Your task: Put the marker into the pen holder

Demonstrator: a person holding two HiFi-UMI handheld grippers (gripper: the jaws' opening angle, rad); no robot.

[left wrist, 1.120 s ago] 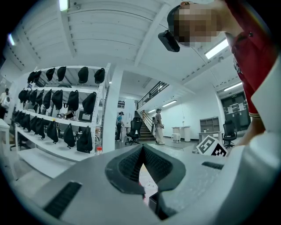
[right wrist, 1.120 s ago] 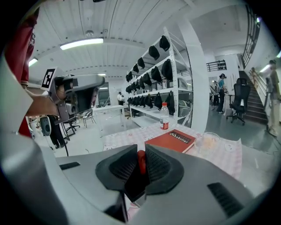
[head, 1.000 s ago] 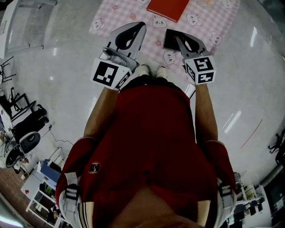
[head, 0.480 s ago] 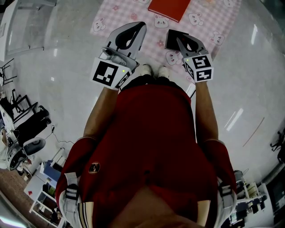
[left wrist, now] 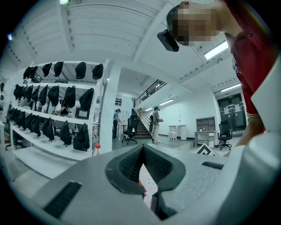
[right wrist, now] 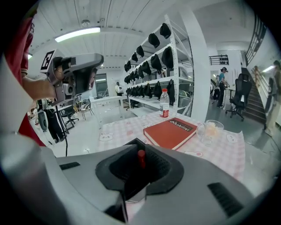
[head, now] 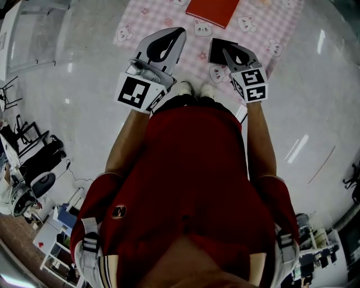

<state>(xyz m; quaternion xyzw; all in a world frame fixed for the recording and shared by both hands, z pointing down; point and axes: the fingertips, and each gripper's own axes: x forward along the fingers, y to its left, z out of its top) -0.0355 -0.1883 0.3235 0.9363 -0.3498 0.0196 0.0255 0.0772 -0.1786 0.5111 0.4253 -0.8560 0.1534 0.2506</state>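
In the right gripper view, a marker with a red cap (right wrist: 141, 158) stands upright between the dark pads, and my right gripper (right wrist: 139, 149) is shut on it. The head view shows this right gripper (head: 228, 52) tilted down over a black square pen holder (head: 216, 50) on the pink checked cloth (head: 169, 14). Only the marker's red tip shows; its body is hidden by the jaws. My left gripper (head: 180, 31) hangs level to the left of the holder with its tips together and nothing in it, and the left gripper view (left wrist: 142, 147) confirms this.
A red book (right wrist: 170, 132) lies on the cloth beyond the holder, also visible in the head view (head: 212, 10). A glass bowl (right wrist: 210, 130) and a small bottle (right wrist: 164, 103) stand near it. Shelves with dark bags line the room. The person's shoes (head: 194, 89) are at the cloth's near edge.
My right gripper has dipped slightly over the black holder with the marker still in its grip. The left gripper has stayed where it was.
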